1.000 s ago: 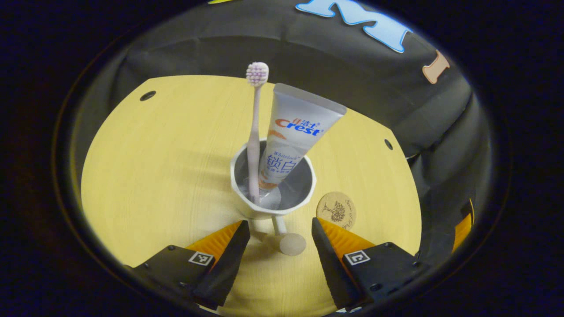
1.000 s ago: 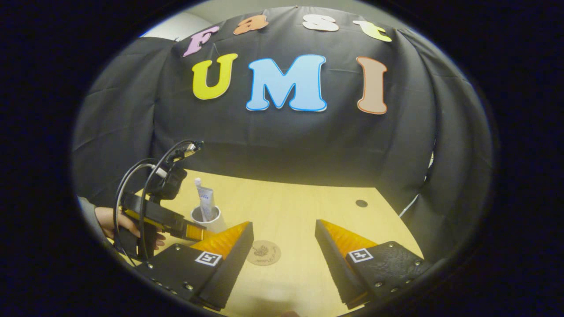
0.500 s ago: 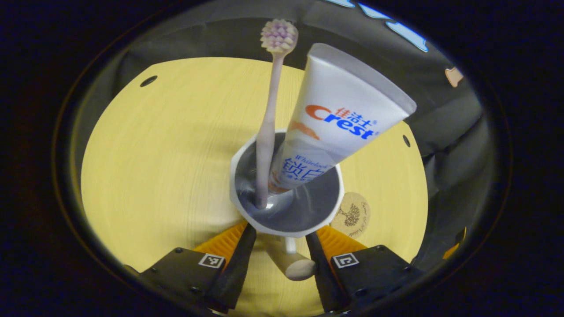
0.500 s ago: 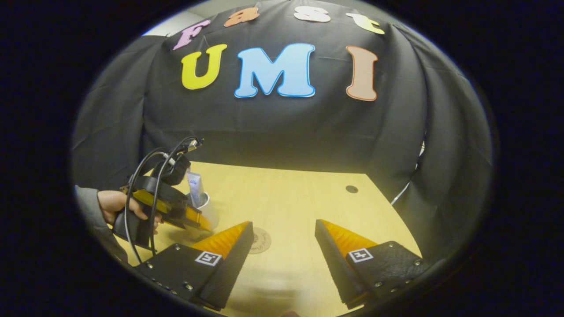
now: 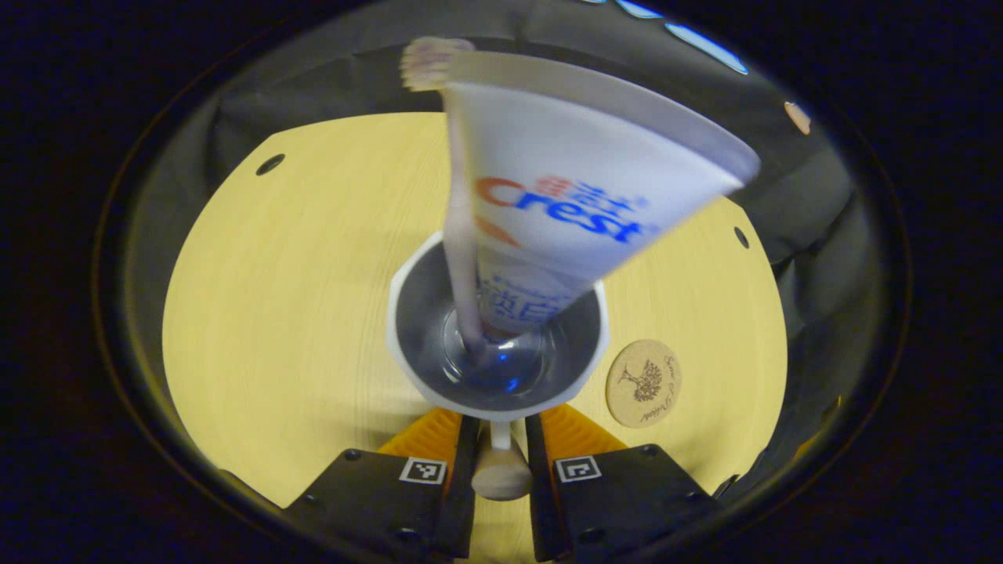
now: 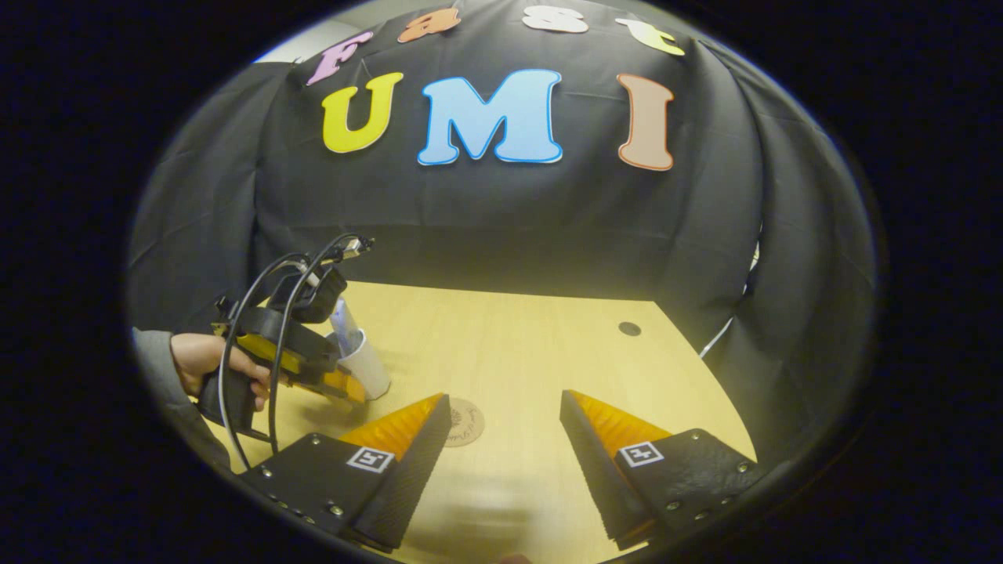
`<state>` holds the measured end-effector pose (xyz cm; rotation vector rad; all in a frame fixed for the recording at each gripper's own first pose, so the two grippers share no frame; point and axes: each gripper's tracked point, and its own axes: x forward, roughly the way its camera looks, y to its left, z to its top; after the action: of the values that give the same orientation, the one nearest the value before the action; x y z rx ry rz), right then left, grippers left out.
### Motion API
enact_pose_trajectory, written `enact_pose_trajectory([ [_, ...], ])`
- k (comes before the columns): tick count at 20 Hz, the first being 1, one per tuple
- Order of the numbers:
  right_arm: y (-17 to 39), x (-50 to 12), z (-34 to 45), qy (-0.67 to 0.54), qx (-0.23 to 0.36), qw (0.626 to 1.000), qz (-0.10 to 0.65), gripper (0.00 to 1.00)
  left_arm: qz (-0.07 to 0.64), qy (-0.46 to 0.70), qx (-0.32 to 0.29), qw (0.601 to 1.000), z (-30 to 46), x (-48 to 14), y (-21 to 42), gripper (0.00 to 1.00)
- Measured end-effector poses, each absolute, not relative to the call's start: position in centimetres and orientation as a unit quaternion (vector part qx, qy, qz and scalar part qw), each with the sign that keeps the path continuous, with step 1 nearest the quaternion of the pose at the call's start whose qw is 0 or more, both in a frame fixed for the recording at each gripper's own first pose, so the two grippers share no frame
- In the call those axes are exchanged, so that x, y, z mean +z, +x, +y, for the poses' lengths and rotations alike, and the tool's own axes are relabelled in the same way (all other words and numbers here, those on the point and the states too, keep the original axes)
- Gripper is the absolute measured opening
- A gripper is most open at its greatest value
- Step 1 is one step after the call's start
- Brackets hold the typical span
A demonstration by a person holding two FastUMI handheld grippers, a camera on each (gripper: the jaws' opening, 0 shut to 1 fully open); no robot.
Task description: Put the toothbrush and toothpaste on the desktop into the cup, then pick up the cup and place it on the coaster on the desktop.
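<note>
Left gripper (image 5: 498,470): fingers drawn close together, clamped on the handle (image 5: 495,470) of the white cup (image 5: 497,345). The cup holds the toothbrush (image 5: 462,258) and the toothpaste (image 5: 564,211), both upright. The coaster (image 5: 643,382) lies on the desktop (image 5: 298,298), just beside the cup. Right gripper (image 6: 501,450): fingers spread wide, grasping nothing, above the desktop.

Around my wooden desktop (image 6: 517,345) hangs the booth's black cloth wall (image 6: 501,227), creased and draped behind and to the right. The desktop's pale grain is brightly lit; small round holes (image 6: 628,328) sit near its far corners.
</note>
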<state>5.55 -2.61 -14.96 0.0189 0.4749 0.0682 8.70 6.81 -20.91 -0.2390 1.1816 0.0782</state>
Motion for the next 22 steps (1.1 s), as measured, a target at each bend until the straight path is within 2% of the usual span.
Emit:
enact_pose_trajectory([
  [5,5.3,-15.1,-3.0,0.013,0.031,0.971,0.237,0.89,0.549,-0.062,0.025,0.833,6.6,-21.3,8.9,0.35],
  [12,5.3,-15.1,-3.9,0.02,0.022,0.972,0.235,0.89,0.529,-0.048,0.014,0.847,5.1,-20.1,9.2,0.34],
  [22,4.9,-15.3,-4.5,0.025,0.008,0.971,0.238,0.89,0.527,-0.026,-0.085,0.845,-4.4,-18.5,8.9,0.35],
])
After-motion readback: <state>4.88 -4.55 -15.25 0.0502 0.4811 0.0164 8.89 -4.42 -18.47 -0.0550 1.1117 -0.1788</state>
